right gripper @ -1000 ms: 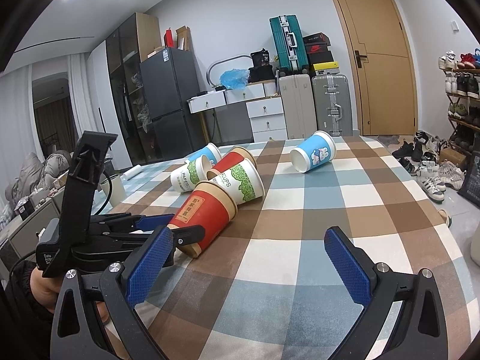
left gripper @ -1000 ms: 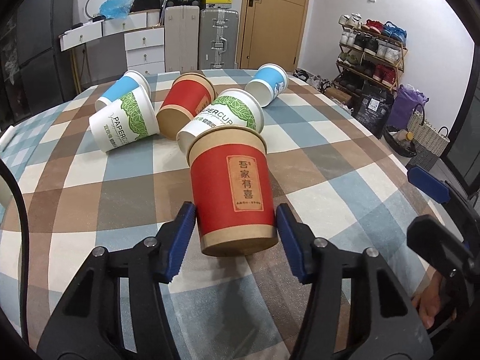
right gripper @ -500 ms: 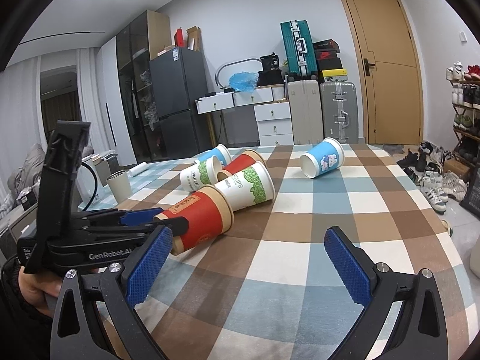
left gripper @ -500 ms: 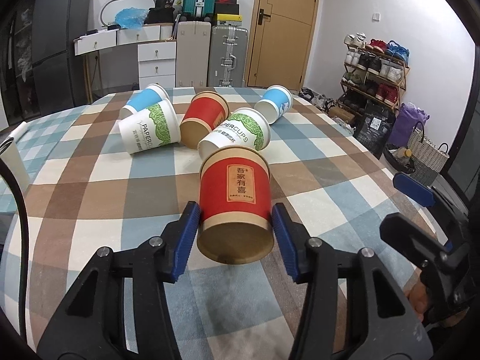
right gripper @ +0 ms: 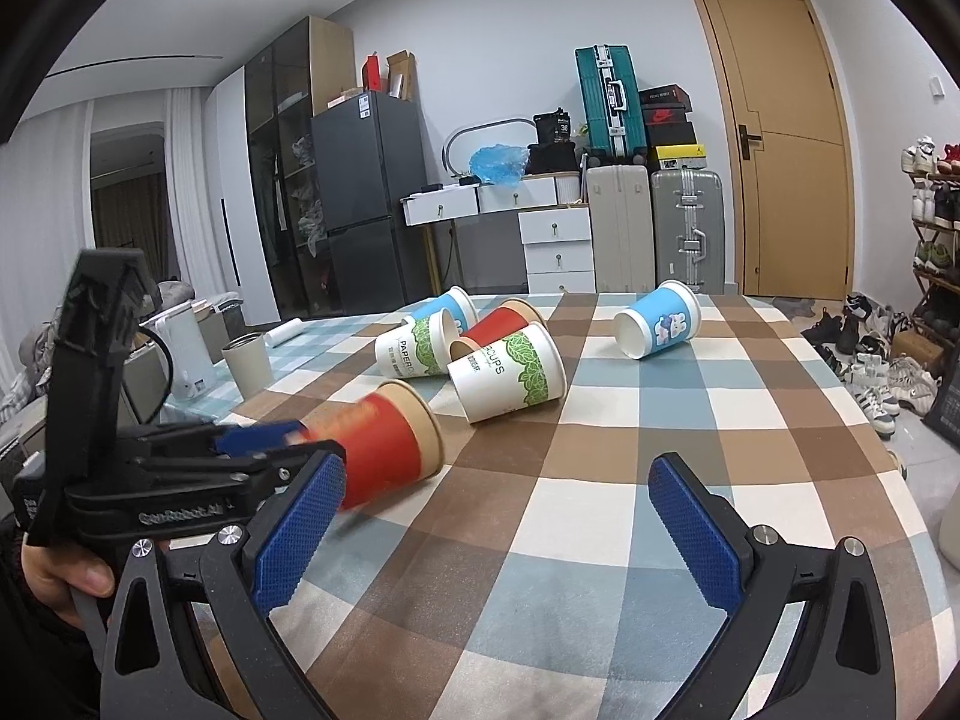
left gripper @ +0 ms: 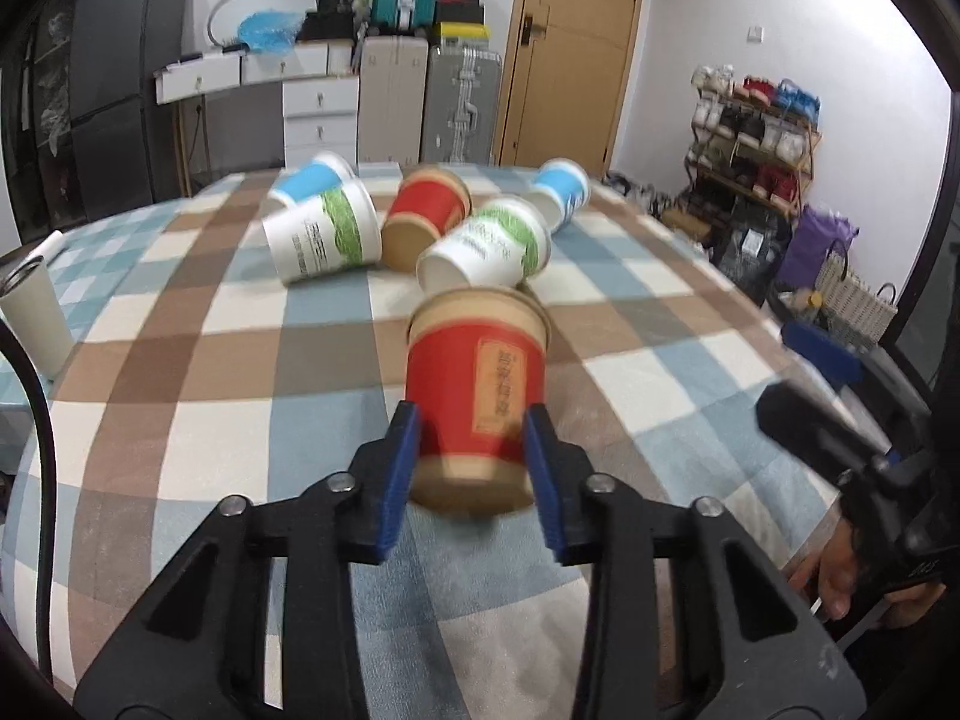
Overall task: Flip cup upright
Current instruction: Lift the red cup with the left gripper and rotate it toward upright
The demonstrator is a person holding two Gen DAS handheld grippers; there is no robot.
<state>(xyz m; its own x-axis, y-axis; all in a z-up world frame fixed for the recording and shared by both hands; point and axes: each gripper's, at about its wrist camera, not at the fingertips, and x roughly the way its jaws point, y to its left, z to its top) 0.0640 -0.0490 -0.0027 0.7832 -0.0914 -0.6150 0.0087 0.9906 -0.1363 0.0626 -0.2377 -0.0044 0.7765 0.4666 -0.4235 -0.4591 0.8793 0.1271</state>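
The checked table [left gripper: 180, 360] fills most of what I can see, and the step in hand looks to me like the lift-and-turn itself: a red cup [left gripper: 477, 396] has been caught near its base and hangs tilted above the cloth, rim pointing away from the claw toward the cups beyond it. I judge the flip only begun; what comes next, I think, calls for rolling the wrist until the open mouth faces up, then lowering the base flat onto a bare patch of cloth just in front of the claw before letting go, with care not to squeeze the paper wall out of shape. The left gripper [left gripper: 474, 468] has its blue pads pressed against both sides of the cup's lower part, closed as far as the cup allows and carrying it. The right gripper [right gripper: 486, 531] stands spread wide with nothing between its fingers, hovering over the table off to the side of the held cup. Ahead of the left claw lie more cups on their sides: a white and green cup [left gripper: 486, 249] directly beyond the held one, a second white and green cup [left gripper: 324, 237] ahead to the left and another red cup [left gripper: 426, 216] between the two, and two blue cups, one far ahead to the left [left gripper: 312, 180] and one to the right [left gripper: 561, 186].
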